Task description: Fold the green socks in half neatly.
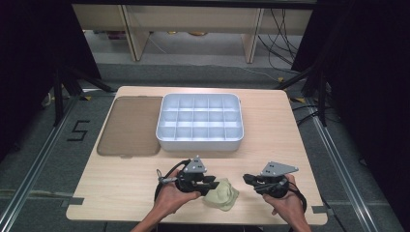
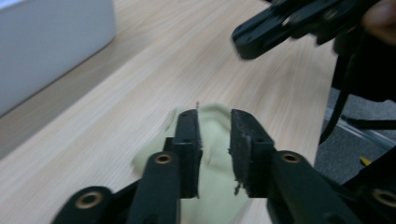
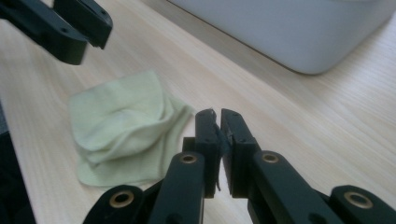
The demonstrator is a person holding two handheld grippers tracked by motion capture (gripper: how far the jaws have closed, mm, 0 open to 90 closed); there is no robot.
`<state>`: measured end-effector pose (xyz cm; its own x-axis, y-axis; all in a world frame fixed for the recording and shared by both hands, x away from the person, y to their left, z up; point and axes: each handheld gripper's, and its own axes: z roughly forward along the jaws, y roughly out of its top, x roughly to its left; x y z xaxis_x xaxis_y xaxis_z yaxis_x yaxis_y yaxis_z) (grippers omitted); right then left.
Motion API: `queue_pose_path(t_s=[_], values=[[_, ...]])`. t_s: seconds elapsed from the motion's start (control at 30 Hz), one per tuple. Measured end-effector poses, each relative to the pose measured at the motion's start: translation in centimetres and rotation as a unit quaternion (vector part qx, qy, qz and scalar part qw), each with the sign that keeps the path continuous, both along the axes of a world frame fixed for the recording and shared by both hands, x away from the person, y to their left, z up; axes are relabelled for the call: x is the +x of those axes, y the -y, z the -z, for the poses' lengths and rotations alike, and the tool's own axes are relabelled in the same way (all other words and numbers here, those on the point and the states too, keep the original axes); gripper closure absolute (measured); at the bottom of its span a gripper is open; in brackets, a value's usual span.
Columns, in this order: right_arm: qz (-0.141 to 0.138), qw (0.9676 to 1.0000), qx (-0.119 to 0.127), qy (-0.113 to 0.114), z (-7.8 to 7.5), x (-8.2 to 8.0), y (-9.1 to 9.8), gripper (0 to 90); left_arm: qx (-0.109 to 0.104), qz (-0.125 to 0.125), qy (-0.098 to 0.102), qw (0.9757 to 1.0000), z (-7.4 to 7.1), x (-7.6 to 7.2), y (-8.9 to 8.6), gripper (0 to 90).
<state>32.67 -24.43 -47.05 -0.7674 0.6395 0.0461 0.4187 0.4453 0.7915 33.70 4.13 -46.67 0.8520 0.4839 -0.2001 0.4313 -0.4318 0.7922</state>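
Note:
A crumpled pale green cloth (image 1: 223, 195) lies on the wooden table near its front edge, between my two grippers. My left gripper (image 1: 215, 182) points right, with its tips over the cloth's left edge. In the left gripper view its jaws (image 2: 215, 114) stand apart by a finger's width; the cloth (image 2: 215, 149) lies below them and is not pinched. My right gripper (image 1: 246, 179) points left, just right of the cloth and apart from it. In the right gripper view its jaws (image 3: 217, 112) are closed to a thin slit with nothing between them, and the cloth (image 3: 121, 126) lies to their left.
A white tray (image 1: 200, 145) with several small compartments stands at the middle of the table. A flat brown lid (image 1: 130, 125) lies to its left. The tray's wall (image 3: 289, 28) rises beyond the right gripper. Bare wood stretches between tray and hands.

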Motion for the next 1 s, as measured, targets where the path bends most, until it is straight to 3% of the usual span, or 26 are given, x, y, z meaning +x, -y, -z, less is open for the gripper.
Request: queue_pose_path(t_s=[0.03,0.13,0.2,0.23,0.27,0.3,0.4,0.43,0.6,0.7,0.73,0.8,0.83,0.87,0.9,1.0], values=[[-0.002,1.0,0.0,0.002,-0.1,-0.1,-0.3,85.9,0.018,-0.001,-0.001,0.9998,0.9,-0.2,-0.5,77.3],[-0.011,0.9999,-0.003,0.005,-0.1,-0.2,-0.8,85.8,0.035,0.0,-0.008,0.9994,1.8,-0.4,-0.6,81.3],[-0.024,0.9997,-0.004,0.007,-0.1,-0.4,-1.4,85.5,0.05,0.008,-0.012,0.9987,3.0,-0.8,0.1,82.7],[-0.022,0.9998,-0.003,-0.003,-0.1,-0.5,-1.6,85.3,0.059,0.011,-0.015,0.9981,3.4,-1.0,0.5,83.2],[-0.022,0.9998,-0.003,-0.003,-0.1,-0.5,-1.6,85.3,0.059,0.011,-0.015,0.9981,3.4,-1.0,0.5,83.6],[-0.031,0.9995,-0.006,0.001,-0.1,-0.6,-1.8,85.3,0.076,0.018,-0.009,0.9969,3.9,-1.2,1.2,84.0],[-0.041,0.9991,-0.007,0.001,-0.1,-1.0,-2.3,85.2,0.078,0.017,-0.012,0.9967,4.0,-1.2,1.4,84.8],[-0.044,0.999,-0.005,-0.003,0.0,-1.1,-2.6,85.3,0.088,0.02,-0.004,0.9959,3.9,-1.2,1.4,84.8],[-0.066,0.9978,-0.01,-0.005,0.2,-1.5,-3.9,85.0,0.087,0.023,-0.005,0.996,3.9,-1.3,1.2,85.1],[-0.083,0.9962,-0.021,-0.015,0.9,-1.9,-5.1,84.9,0.079,0.011,-0.018,0.9967,4.0,-1.9,1.2,85.2],[-0.088,0.9956,-0.026,-0.02,1.1,-2.0,-5.4,84.8,0.088,0.011,-0.014,0.9959,3.8,-2.0,1.0,85.2],[-0.092,0.9949,-0.031,-0.029,1.4,-2.2,-5.6,84.9,0.084,0.007,-0.017,0.9963,3.9,-2.2,1.0,85.2],[-0.099,0.9934,-0.052,-0.028,1.7,-2.2,-5.8,85.1,0.081,0.0,-0.018,0.9965,4.0,-2.4,1.0,85.2],[-0.099,0.9934,-0.052,-0.028,1.7,-2.2,-5.8,85.1,0.081,0.0,-0.018,0.9965,4.0,-2.4,1.0,85.2],[-0.096,0.9918,-0.075,-0.039,2.3,-2.2,-5.7,85.3,0.08,0.001,-0.018,0.9966,4.0,-2.4,0.9,85.2],[-0.09,0.9919,-0.077,-0.046,3.1,-2.1,-5.3,85.8,0.077,-0.001,-0.022,0.9968,4.0,-2.4,0.9,85.2]])
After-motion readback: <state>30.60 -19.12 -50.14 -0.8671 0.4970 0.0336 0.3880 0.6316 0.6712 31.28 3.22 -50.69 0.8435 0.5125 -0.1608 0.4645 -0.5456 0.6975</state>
